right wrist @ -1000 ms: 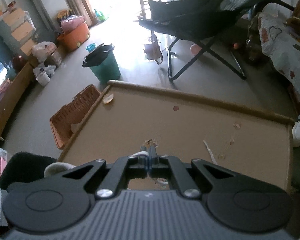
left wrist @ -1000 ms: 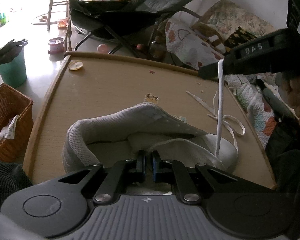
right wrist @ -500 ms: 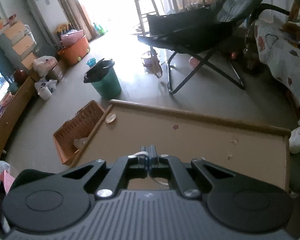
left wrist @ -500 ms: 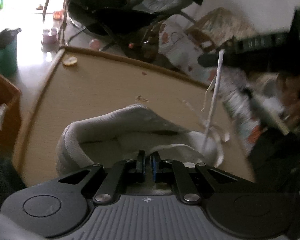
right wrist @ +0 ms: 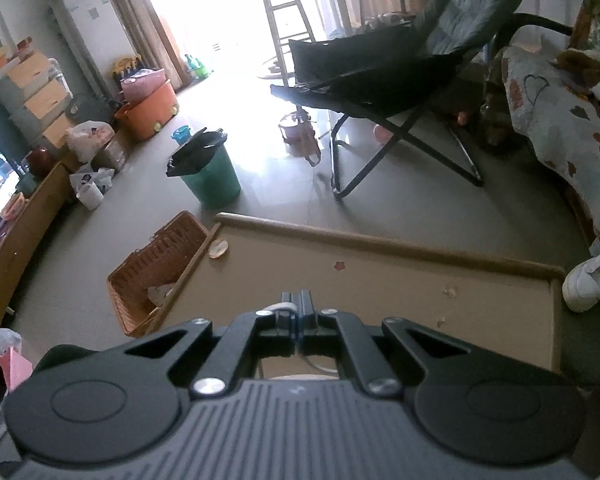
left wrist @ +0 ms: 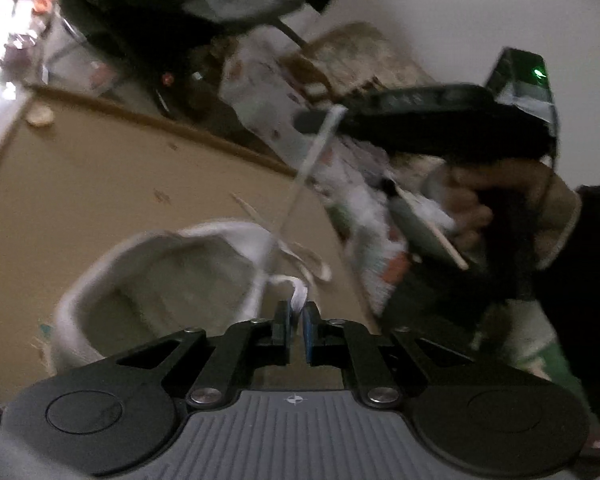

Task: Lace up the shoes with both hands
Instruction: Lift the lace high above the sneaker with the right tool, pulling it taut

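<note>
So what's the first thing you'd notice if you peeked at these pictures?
The white shoelace, stretched tight from the right claw up top down to the white shoe on the tan table. The left claw pinches white lace at the bottom middle. In the right wrist view, a big dark folding chair sits behind the table.

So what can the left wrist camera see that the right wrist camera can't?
Only the left wrist view shows the white shoe, the lace stretched taut up to the right gripper, and the hand holding that gripper. Only the right wrist view shows the green bin, wicker basket and a second shoe beside the table. Both show the table and the folding chair.
</note>
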The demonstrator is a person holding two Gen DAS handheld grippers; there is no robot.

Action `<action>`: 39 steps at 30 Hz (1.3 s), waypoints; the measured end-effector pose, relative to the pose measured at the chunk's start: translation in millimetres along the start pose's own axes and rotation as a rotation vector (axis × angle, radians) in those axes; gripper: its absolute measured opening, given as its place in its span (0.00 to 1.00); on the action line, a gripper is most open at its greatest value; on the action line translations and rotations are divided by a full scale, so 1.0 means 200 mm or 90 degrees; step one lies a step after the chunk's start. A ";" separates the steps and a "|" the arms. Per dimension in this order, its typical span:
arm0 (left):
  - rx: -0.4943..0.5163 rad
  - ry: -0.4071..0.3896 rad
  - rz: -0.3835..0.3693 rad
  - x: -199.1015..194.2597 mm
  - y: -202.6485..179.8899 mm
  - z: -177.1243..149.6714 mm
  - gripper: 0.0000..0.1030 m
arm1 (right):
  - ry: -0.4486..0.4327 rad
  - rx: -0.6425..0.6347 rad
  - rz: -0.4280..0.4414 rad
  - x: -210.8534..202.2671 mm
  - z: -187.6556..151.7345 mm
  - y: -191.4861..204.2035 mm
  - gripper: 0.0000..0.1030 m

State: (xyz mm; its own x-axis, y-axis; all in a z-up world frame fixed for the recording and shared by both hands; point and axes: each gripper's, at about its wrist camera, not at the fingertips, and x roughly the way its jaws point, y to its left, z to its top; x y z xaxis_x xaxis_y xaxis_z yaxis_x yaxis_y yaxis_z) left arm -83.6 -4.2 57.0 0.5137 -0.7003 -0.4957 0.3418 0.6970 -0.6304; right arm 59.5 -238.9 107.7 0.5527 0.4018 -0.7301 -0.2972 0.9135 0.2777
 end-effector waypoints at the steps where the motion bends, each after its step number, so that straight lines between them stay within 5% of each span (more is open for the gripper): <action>1: 0.012 0.007 0.000 0.01 -0.02 -0.01 0.12 | 0.001 0.001 0.000 0.00 0.00 0.00 0.02; 4: 0.058 0.026 0.031 0.02 -0.11 -0.02 0.18 | 0.003 0.002 0.003 0.00 0.00 0.00 0.02; 6: 0.093 0.039 0.061 0.03 -0.17 -0.03 0.46 | 0.005 0.003 0.004 0.00 -0.01 -0.01 0.02; 7: 0.110 0.040 0.073 0.02 -0.20 -0.03 0.51 | 0.005 0.003 0.005 0.00 -0.01 -0.01 0.02; 15: 0.207 -0.007 0.177 0.07 -0.33 0.01 0.58 | 0.013 -0.001 0.015 0.01 -0.02 0.01 0.02; 19: 0.224 0.042 0.194 0.24 -0.28 0.01 0.55 | 0.014 -0.001 0.020 0.01 -0.02 0.03 0.02; 24: 0.210 0.104 0.180 0.35 -0.19 0.02 0.13 | 0.017 -0.002 0.026 0.01 -0.02 0.04 0.02; 39: 0.171 0.141 0.082 0.40 0.07 0.01 0.11 | -0.001 -0.001 0.014 0.02 0.02 0.05 0.02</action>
State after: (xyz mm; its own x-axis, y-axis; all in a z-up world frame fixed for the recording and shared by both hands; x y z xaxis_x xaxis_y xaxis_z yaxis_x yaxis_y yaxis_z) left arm -36.7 -50.0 9.3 0.3939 -0.5996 -0.6967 0.4947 0.7771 -0.3891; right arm 60.8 -229.2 109.9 0.5471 0.4224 -0.7227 -0.3110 0.9041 0.2930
